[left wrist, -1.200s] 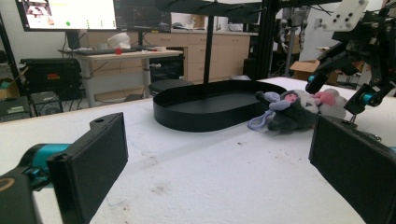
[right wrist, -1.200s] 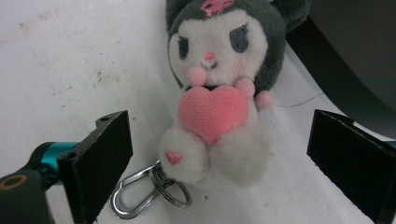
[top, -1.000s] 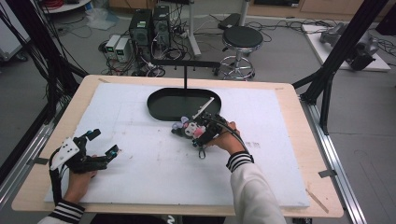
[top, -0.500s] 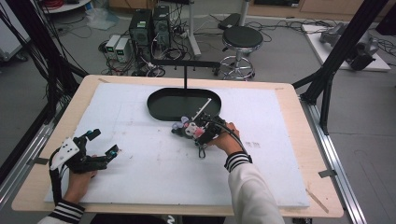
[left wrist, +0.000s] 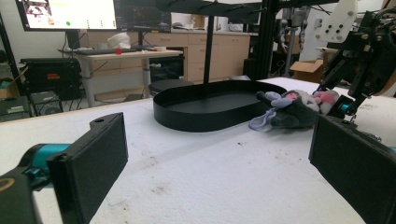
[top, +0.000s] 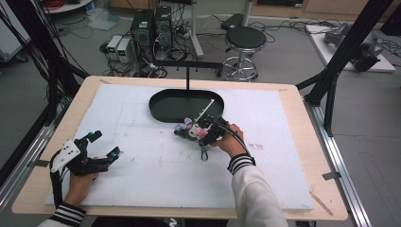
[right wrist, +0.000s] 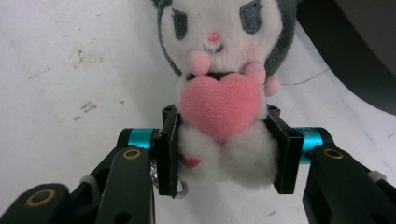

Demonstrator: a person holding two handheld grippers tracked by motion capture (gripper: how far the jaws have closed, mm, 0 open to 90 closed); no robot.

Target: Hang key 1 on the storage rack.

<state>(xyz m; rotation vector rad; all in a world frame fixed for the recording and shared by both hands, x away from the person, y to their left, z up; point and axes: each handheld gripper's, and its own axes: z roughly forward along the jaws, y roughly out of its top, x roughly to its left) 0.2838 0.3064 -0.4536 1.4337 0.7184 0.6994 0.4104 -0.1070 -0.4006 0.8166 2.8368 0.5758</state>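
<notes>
Right gripper [right wrist: 223, 154] clamped on plush toy [right wrist: 224, 93], pads squeezing lower body from both sides; jaws just been closing, toy between them. Toy's white face and pink heart turned toward right gripper view camera, grey ears at top edge. Lying on white foam mat [top: 156, 170], just beside near rim of black oval tray [top: 163, 106] (outside tray, not in it). In high view, right gripper [top: 191, 132] at mid-table, right hand [top: 227, 142] behind it, striped cuff on sleeve. Small key ring visible under toy by left pad in right gripper view.

Left gripper [top: 101, 144] well apart from toy, near front-left corner of mat, held in left hand [top: 80, 182]. Jaws spread wide, nothing between them (left gripper view: both black pads at frame edges, bare mat in the gap). Same view: tray [left wrist: 210, 109] ahead, toy [left wrist: 289, 109] lying to its right with purple loop trailing, right gripper [left wrist: 348, 105] coming down on it from above.

Wooden table [top: 302, 123] under mat. Stool [top: 243, 40] and computer boxes [top: 151, 23] on floor beyond far edge.
</notes>
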